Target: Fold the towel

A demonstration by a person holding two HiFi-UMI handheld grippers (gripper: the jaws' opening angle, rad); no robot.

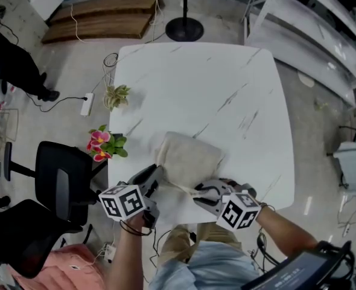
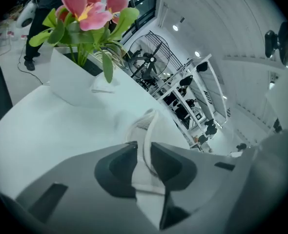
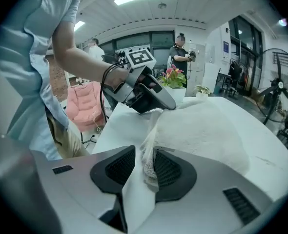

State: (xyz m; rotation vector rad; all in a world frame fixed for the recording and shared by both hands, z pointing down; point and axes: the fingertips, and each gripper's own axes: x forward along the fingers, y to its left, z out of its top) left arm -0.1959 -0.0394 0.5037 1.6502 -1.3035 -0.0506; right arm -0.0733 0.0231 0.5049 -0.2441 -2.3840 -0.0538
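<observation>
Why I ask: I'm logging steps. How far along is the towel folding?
Done: the towel looks folded over, compact, near the front edge of the table. In hand: its near edge sits between the jaws of the left tool and right tool, both open, not pinching. Left: pulling clear, perhaps another fold.

Both forearms (image 1: 125, 255) reach in over the near edge of the tabletop (image 1: 196, 83). The left gripper (image 1: 157, 173) lies by the near-left corner, tilted down and aimed away and rightward. The right gripper (image 1: 197, 194), beside it, aims leftward. Each has its jaws slightly apart, with an edge of the towel (image 1: 187, 156) loose between them.
</observation>
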